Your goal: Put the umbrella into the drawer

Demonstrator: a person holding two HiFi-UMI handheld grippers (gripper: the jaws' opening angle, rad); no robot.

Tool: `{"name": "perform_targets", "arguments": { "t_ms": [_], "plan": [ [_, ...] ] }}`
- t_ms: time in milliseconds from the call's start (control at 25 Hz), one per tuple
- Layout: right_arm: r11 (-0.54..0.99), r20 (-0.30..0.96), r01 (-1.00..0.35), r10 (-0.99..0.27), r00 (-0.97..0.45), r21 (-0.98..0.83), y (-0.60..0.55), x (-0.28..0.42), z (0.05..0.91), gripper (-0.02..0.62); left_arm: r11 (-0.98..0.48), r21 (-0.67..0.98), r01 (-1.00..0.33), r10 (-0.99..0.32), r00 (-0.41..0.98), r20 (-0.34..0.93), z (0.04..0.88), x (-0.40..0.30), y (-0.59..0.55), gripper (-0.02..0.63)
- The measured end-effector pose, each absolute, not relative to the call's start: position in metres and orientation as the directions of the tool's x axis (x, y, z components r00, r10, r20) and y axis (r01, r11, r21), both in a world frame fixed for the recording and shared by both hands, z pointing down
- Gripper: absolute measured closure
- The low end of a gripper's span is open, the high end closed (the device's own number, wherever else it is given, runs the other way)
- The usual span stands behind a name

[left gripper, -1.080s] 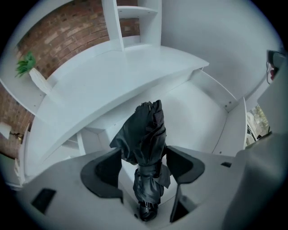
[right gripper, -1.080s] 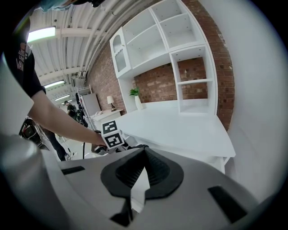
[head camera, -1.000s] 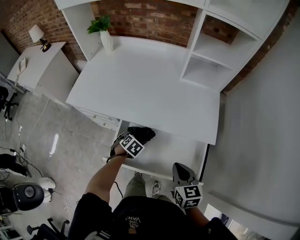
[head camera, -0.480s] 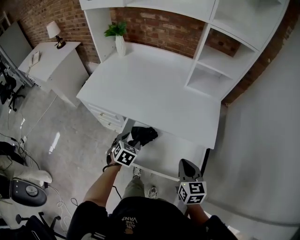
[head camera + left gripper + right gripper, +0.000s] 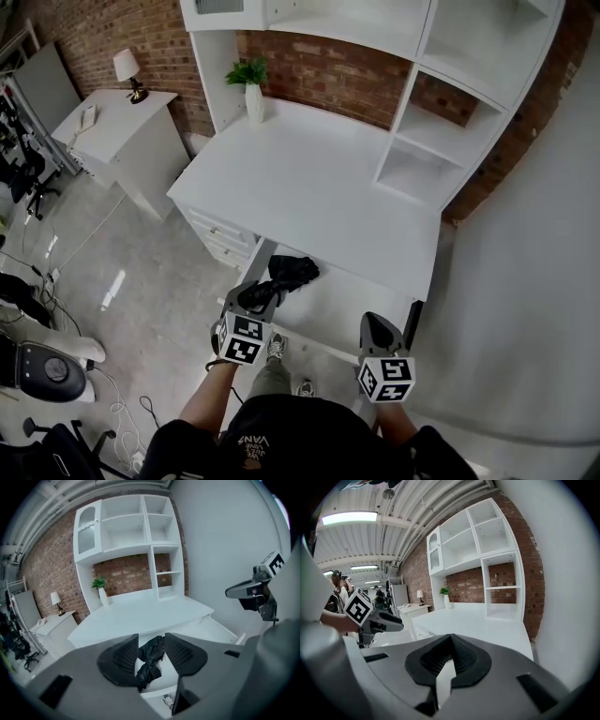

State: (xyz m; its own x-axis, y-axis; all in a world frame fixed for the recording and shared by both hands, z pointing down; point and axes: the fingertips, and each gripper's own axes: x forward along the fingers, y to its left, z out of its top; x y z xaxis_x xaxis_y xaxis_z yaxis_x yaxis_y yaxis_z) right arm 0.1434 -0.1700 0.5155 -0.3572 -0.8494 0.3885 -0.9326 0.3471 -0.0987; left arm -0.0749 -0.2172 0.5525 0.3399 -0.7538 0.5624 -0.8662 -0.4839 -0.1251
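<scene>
The black folded umbrella (image 5: 292,271) lies in the open white drawer (image 5: 349,302) under the desk, at its left end. My left gripper (image 5: 257,296) hangs above and in front of it, apart from it. Its jaws are closing with nothing between them. In the left gripper view the umbrella (image 5: 150,662) shows through the gap of the left gripper (image 5: 151,641), well below it. My right gripper (image 5: 379,330) hovers over the drawer's front right corner. In its own view the right gripper (image 5: 450,638) has its tips together and holds nothing.
The white desk (image 5: 309,178) carries a shelf unit (image 5: 417,141) at the right and a potted plant (image 5: 251,86) at the back. Small drawers (image 5: 221,240) sit left of the open one. A side cabinet with a lamp (image 5: 120,131) stands at the left.
My left gripper has let go of the umbrella and lifted up and back from it, its jaws narrowing. The umbrella stays in the drawer. The right gripper rose a little.
</scene>
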Motion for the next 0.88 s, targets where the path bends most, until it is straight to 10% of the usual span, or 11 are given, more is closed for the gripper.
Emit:
{"name": "perform_targets", "arguments": {
  "t_ms": [400,880],
  "plan": [
    [0.392,0.319,-0.913,-0.856,-0.407,-0.114,-0.156,0.134,0.495,0.594,-0.31,-0.122,-0.943,-0.868,0.229,0.44,0.508,-0.102,-0.165,0.577],
    [0.474,0.33,-0.876,-0.816,-0.475,-0.09,-0.13,0.123,0.493,0.595,-0.247,-0.124,-0.961,-0.893,0.176,0.414,0.493,-0.112,-0.103,0.6]
  ]
}}
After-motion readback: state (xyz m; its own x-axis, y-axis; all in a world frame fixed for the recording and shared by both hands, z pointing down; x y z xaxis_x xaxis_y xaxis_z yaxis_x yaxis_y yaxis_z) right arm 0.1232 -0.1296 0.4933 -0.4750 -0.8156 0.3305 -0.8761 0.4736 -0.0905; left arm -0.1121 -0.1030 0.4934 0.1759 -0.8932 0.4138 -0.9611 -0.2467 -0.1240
